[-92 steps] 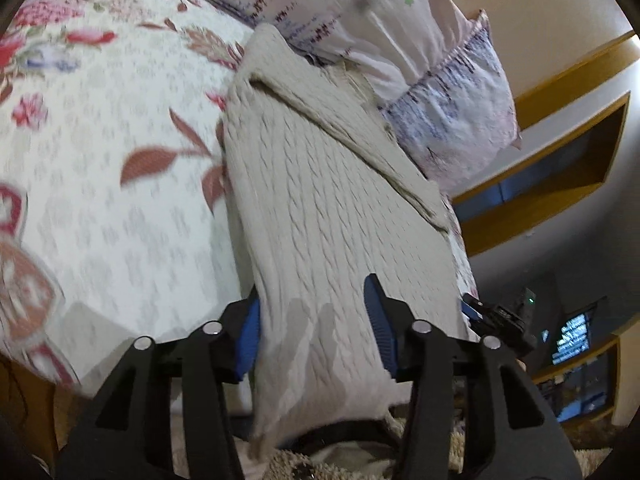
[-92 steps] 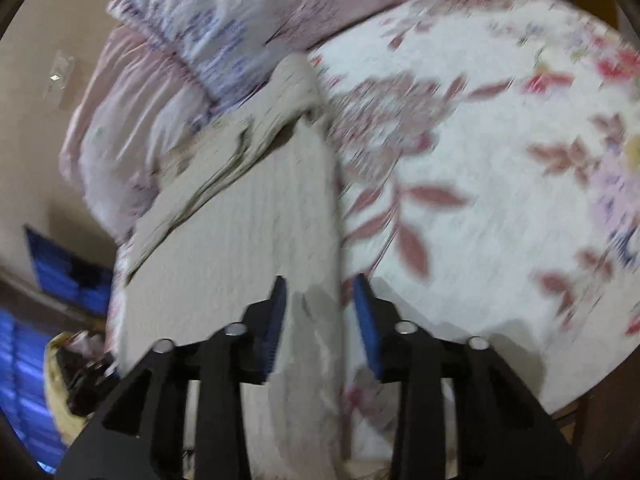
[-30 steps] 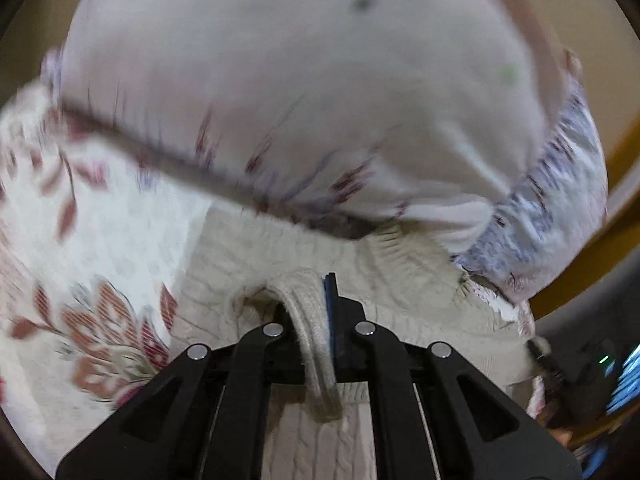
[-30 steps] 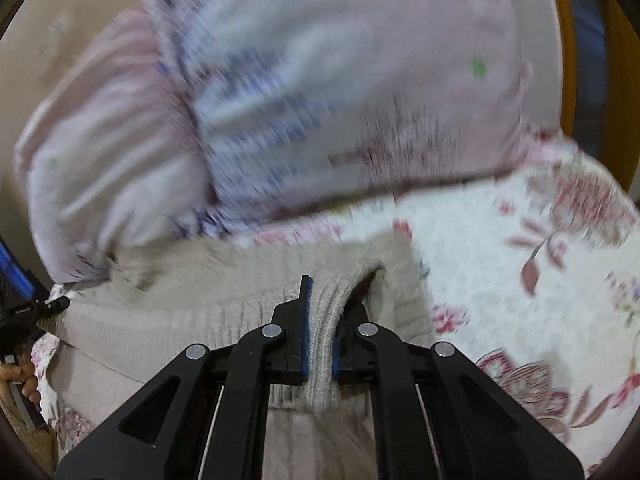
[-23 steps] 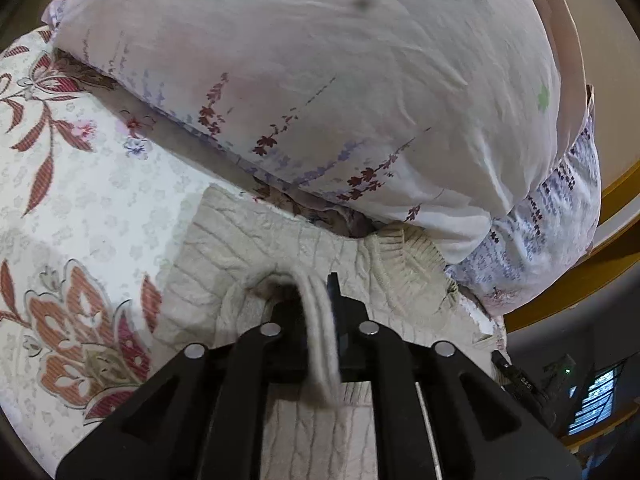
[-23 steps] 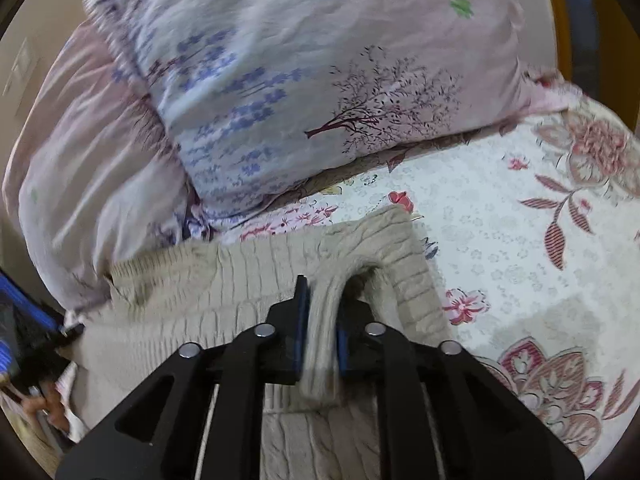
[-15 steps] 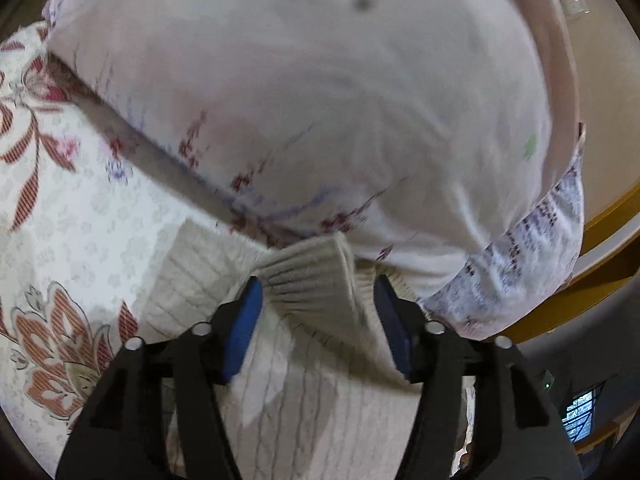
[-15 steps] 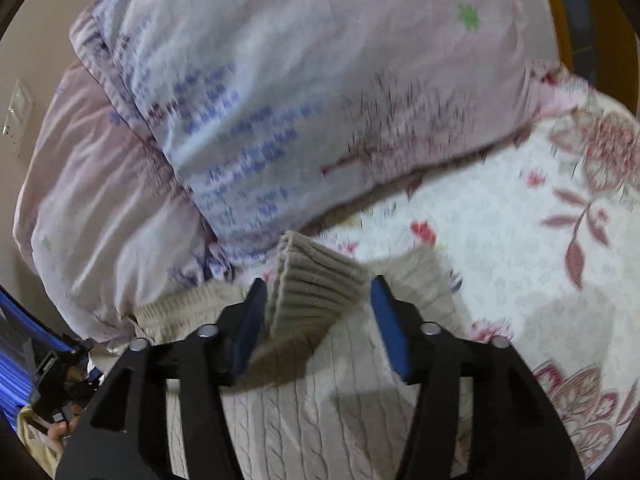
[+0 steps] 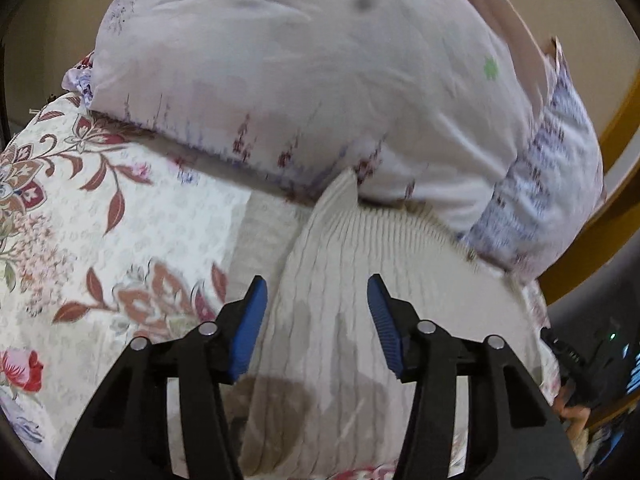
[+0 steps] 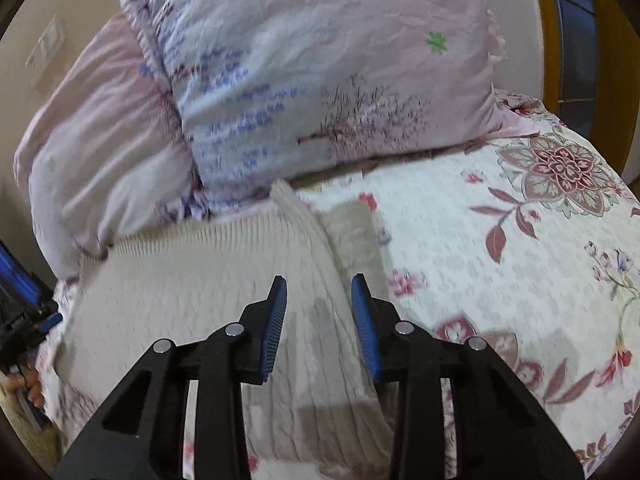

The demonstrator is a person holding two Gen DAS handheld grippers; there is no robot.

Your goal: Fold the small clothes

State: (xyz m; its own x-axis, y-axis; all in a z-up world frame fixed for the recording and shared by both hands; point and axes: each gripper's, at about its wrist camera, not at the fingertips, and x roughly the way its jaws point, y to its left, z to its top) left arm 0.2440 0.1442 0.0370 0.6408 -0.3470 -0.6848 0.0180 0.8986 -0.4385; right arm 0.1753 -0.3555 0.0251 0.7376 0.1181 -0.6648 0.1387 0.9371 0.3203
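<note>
my left gripper (image 9: 316, 312) is partly open with nothing pinched, its jaws just eased inward a bit, hovering over the cream cable-knit sweater (image 9: 340, 320). same deal with my right gripper (image 10: 318, 312), narrower gap, jaws just closing some, empty, above the sweater's (image 10: 208, 288) right edge. the sweater lies folded on the floral quilted bed cover (image 10: 500, 264), its ribbed hem up against the pale pink printed pillows (image 10: 320, 80) at the head edge of the bed.
</note>
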